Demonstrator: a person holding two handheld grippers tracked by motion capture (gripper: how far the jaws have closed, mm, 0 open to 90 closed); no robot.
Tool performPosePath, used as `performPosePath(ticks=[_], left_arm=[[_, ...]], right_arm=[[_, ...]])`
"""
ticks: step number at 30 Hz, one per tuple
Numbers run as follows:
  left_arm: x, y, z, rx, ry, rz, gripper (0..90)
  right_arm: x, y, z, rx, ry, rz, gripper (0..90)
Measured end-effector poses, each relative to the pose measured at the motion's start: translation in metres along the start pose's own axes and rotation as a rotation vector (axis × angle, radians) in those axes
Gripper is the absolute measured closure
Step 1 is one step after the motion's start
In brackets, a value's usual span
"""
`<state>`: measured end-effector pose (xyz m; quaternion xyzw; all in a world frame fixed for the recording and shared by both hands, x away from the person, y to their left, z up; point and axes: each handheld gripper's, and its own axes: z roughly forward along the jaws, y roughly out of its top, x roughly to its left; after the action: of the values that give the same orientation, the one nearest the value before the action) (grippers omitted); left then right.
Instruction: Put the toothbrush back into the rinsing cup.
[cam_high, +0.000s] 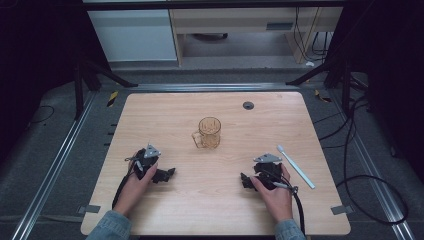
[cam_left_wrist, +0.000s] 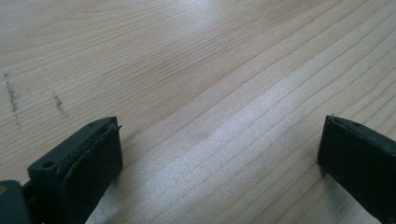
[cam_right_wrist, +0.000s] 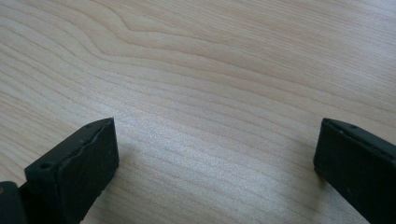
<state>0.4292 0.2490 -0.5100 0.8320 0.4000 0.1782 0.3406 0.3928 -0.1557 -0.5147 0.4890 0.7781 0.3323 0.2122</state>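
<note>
Looking for writing: none readable on the mug, the stick or either tool from where I stand.
Mug: amber, see-through glass mug (cam_high: 209, 132) with a dimpled pattern, upright near the middle of the pale wooden tabletop (cam_high: 165, 115), its handle turned toward the left side.
Stick: white, slim plastic stick (cam_high: 296, 166) lying flat near the right edge, just beside the right hand.
Left hand-held gripper (cam_high: 169, 173): black, resting on the tabletop in the person's left hand (cam_high: 135, 182), well apart from the mug; its jaws stand spread with bare wood between them.
Right hand-held gripper (cam_high: 243, 179): black, resting on the tabletop in the right hand (cam_high: 274, 192); jaws likewise spread, gripping nothing.
Tabletop marks: faint dark scuffs (cam_left_wrist: 13, 95) on the wood in the left gripper view.
</note>
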Motion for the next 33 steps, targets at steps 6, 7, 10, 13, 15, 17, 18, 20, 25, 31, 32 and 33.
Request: performPosePath(ticks=[6, 7, 10, 13, 15, 17, 18, 20, 25, 31, 32, 33], left_arm=[[0.000, 0.000, 0.000, 0.000, 0.000, -0.001, 0.0], [0.000, 0.000, 0.000, 0.000, 0.000, -0.001, 0.0], [0.000, 0.000, 0.000, -0.002, 0.000, -0.003, 0.0], [0.000, 0.000, 0.000, 0.000, 0.000, -0.001, 0.0], [0.000, 0.000, 0.000, 0.000, 0.000, 0.000, 0.0], [0.000, 0.000, 0.000, 0.000, 0.000, 0.000, 0.0], [0.000, 0.000, 0.000, 0.000, 0.000, 0.000, 0.0], [0.000, 0.000, 0.000, 0.000, 0.000, -0.001, 0.0], [0.000, 0.000, 0.000, 0.000, 0.001, -0.001, 0.0], [0.000, 0.000, 0.000, 0.001, 0.002, -0.004, 0.0], [0.000, 0.000, 0.000, 0.001, 0.002, -0.003, 0.0], [0.000, 0.000, 0.000, 0.001, 0.002, -0.003, 0.0]], right_arm=[[0.000, 0.000, 0.000, -0.001, 0.009, 0.008, 0.6], [-0.001, 0.000, -0.001, 0.000, 0.014, 0.002, 0.6], [-0.005, 0.000, -0.004, 0.025, 0.034, -0.028, 3.9], [-0.008, 0.002, -0.012, 0.054, 0.037, -0.038, 6.5], [-0.012, 0.004, -0.022, 0.080, 0.031, -0.068, 9.7], [-0.018, 0.007, -0.037, 0.117, 0.021, -0.095, 11.5], [-0.020, 0.008, -0.042, 0.134, 0.022, -0.101, 12.4], [-0.024, 0.008, -0.048, 0.148, 0.015, -0.117, 14.4], [-0.042, 0.016, -0.074, 0.188, -0.031, -0.148, 22.3], [-0.066, 0.030, -0.096, 0.232, -0.031, -0.134, 29.1], [-0.070, 0.033, -0.098, 0.242, -0.029, -0.131, 29.8], [-0.073, 0.035, -0.100, 0.247, -0.036, -0.133, 30.8]])
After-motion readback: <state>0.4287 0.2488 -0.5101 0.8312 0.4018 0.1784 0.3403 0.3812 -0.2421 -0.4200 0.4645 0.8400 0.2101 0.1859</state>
